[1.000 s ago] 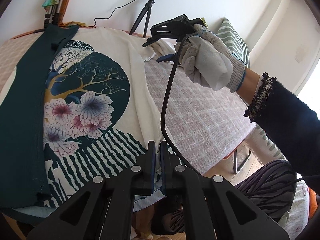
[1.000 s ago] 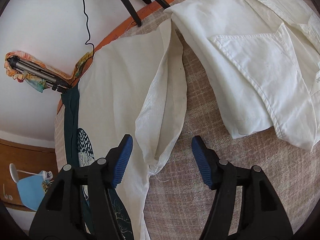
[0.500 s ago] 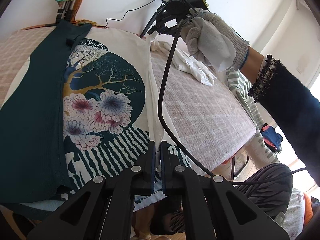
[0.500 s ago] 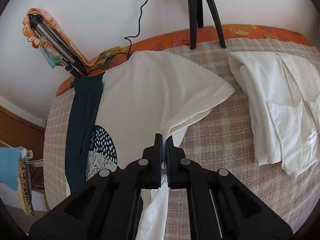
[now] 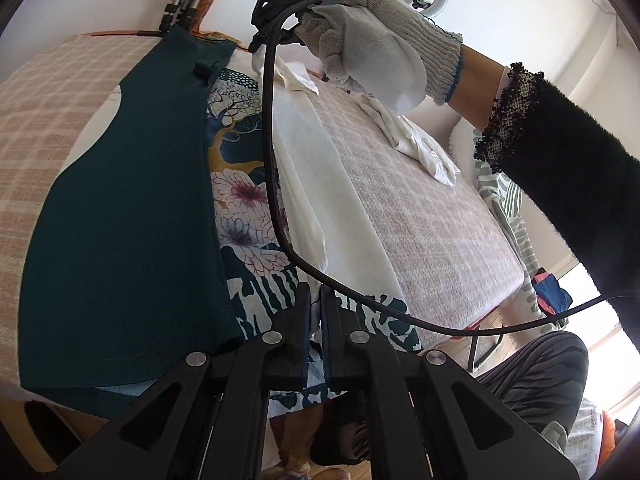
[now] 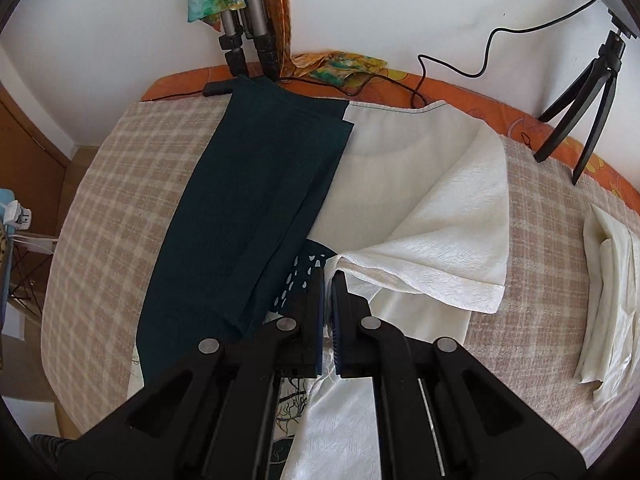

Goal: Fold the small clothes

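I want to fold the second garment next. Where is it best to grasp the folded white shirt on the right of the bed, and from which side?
Probably grip the white shirt at a near corner, where its loose layered edges hang free, coming in low from the near side. The plaid bed cover around it lies bare. Both grippers, left and right, now pinch the printed T-shirt.
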Demonstrator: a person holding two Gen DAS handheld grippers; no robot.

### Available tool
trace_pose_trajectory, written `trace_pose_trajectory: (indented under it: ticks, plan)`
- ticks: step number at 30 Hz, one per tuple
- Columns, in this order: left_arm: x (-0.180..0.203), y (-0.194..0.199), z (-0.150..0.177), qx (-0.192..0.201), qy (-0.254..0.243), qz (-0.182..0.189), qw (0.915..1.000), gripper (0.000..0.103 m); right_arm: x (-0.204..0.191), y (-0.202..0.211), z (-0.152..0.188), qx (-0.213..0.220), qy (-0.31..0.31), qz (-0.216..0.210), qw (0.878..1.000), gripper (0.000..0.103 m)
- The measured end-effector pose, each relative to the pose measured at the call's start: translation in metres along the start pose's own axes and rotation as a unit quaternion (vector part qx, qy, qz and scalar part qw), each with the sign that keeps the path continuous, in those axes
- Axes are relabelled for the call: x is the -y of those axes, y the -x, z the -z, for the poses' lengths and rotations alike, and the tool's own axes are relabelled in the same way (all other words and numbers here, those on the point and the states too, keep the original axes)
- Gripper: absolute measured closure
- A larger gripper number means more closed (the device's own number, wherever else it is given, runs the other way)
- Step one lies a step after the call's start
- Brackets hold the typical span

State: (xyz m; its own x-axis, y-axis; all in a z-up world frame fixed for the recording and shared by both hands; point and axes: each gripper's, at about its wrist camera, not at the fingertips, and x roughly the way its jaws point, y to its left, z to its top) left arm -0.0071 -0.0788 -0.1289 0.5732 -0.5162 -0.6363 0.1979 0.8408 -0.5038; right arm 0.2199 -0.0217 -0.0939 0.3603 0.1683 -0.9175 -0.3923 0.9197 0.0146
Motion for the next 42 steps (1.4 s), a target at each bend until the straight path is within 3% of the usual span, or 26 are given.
trace_pose_trajectory:
  ticks: [5,10,13,14,15,16,19,22,28,35,37,39,42]
  plan:
    - [-0.015,0.003,-0.001,-0.002,0.009,-0.011,0.9999,0.1,-0.005,-0.018,-0.003,-0.009,-0.002,0.013,1.0,0.098]
    - [-0.013,0.004,-0.005,-0.025,0.001,-0.008,0.9996,0.096,0.001,-0.031,-0.007,-0.034,-0.019,-0.043,0.998,0.096]
    - [-0.005,0.013,-0.008,-0.039,-0.028,-0.013,0.9988,0.092,0.007,-0.019,-0.004,-0.036,-0.022,-0.094,0.995,0.077]
    - [-0.003,0.019,-0.009,-0.042,-0.04,-0.011,0.9983,0.09,0.01,-0.009,-0.002,-0.027,-0.021,-0.105,0.994,0.063]
    - [-0.003,0.024,-0.01,-0.044,-0.051,-0.011,0.9977,0.083,0.015,0.001,0.0,-0.017,-0.023,-0.116,0.993,0.052]
    - [-0.004,0.032,-0.011,-0.043,-0.06,-0.015,0.9971,0.077,0.021,0.012,0.001,-0.009,-0.025,-0.131,0.991,0.05]
    - [-0.015,0.053,-0.016,-0.047,-0.071,-0.028,0.996,0.077,0.048,0.045,0.006,0.024,-0.034,-0.152,0.988,0.05]
    - [-0.032,0.073,-0.024,-0.045,-0.06,-0.042,0.9963,0.077,0.09,0.056,0.008,0.045,-0.07,-0.12,0.989,0.05]
    - [-0.064,0.093,-0.068,-0.006,-0.034,-0.083,0.996,0.077,0.157,0.018,0.009,0.024,-0.163,-0.112,0.98,0.05]
    - [-0.096,0.078,-0.13,0.035,-0.007,-0.112,0.993,0.077,0.169,-0.024,0.009,0.003,-0.181,-0.127,0.975,0.051]
    - [-0.101,0.07,-0.14,0.035,0.003,-0.105,0.9939,0.077,0.168,-0.031,0.012,-0.005,-0.177,-0.138,0.974,0.061]
    - [-0.106,0.063,-0.148,0.037,0.009,-0.105,0.9937,0.077,0.166,-0.034,0.011,-0.011,-0.172,-0.138,0.975,0.092]
    - [-0.113,0.057,-0.153,0.041,0.017,-0.097,0.9943,0.077,0.163,-0.027,0.007,-0.005,-0.175,-0.153,0.973,0.096]
